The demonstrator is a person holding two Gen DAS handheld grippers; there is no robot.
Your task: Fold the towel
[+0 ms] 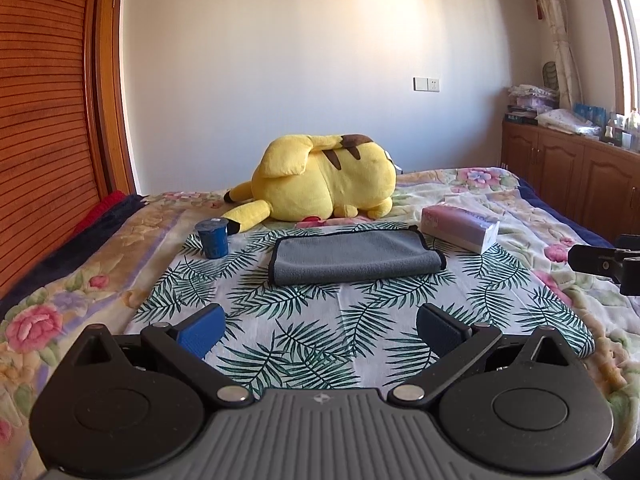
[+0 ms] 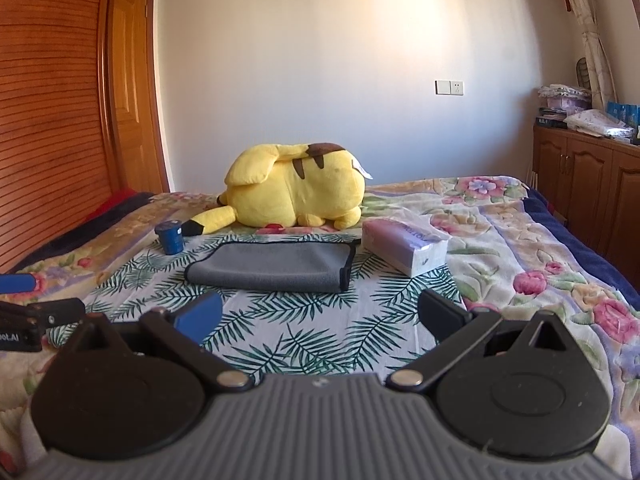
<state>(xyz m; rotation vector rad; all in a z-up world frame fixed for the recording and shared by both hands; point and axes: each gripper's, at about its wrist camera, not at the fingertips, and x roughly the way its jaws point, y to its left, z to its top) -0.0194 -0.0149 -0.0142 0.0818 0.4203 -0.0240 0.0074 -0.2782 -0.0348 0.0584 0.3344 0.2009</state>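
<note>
Left wrist view: my left claw (image 1: pixel 320 326) fills the bottom of the frame, its blue-padded fingers (image 1: pixel 202 330) spread wide with nothing between them, hovering over the white cloth printed with green palm leaves (image 1: pixel 304 320) that covers the middle of the flowered bed quilt (image 1: pixel 52 292). The grey microfibre towel with black edging (image 1: pixel 356 256) lies at the centre of the frame on that leaf cloth, already folded over once, its rounded fold toward me and its trimmed edges along the far side and right end. At its left, apart from it, I see a small dark blue cup with a foil lid (image 1: pixel 214 238), standing upright. To its right, near the towel's far corner, lies a pink and white soft pack of tissues (image 1: pixel 460 226). Behind the towel a yellow plush toy with brown stripes (image 1: pixel 324 178) lies on its side. At the right edge of the frame the black tip of my right claw (image 1: pixel 604 264) pokes in.

Right wrist view: my right claw (image 2: pixel 320 318) sits low in the frame, also spread wide and holding nothing. The towel (image 2: pixel 272 266) rests left of centre, well ahead of the fingers. The cup (image 2: pixel 170 238) stands upper left of it, the tissue pack (image 2: pixel 404 246) to its right.
</note>
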